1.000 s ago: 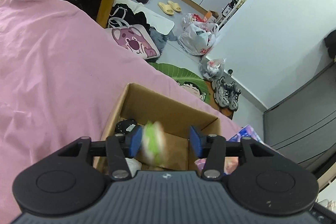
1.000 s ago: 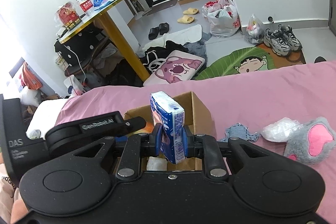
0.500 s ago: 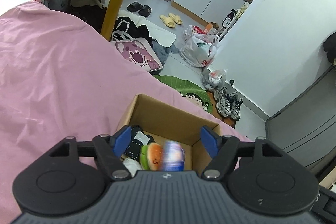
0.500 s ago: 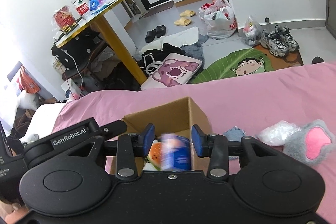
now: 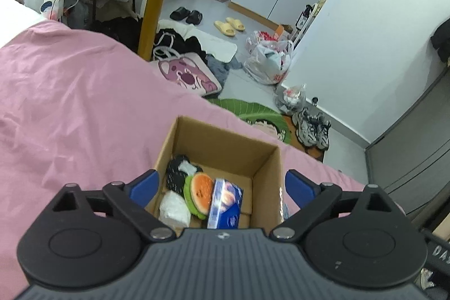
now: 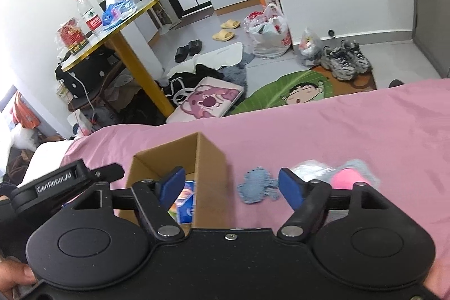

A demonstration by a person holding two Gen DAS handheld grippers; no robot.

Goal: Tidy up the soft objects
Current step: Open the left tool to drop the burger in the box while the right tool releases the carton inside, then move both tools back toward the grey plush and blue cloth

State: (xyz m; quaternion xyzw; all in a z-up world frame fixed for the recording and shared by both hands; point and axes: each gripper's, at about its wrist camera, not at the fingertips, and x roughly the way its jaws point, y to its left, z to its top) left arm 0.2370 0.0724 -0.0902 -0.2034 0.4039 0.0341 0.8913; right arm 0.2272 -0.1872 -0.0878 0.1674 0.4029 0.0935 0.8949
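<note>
Pink bedsheet under cardboard box, cluttered floor beyond; left gripper, right gripper wide open, empty

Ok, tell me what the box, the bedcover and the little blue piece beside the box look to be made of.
Box: plain brown cardboard, matt, with folded corners and raw cut edges.
Bedcover: pink woven cloth, probably cotton, matt and finely creased.
Blue piece: seems soft plush or fleece; its outline is fuzzy, though blur leaves that open.

The cardboard box stood open-topped on the pink bed, its right half bare to the floor, its left half crowded by the blue tissue pack and watermelon plush. Right of the box, a blue cloth and grey-pink plush lay on the cover.
</note>
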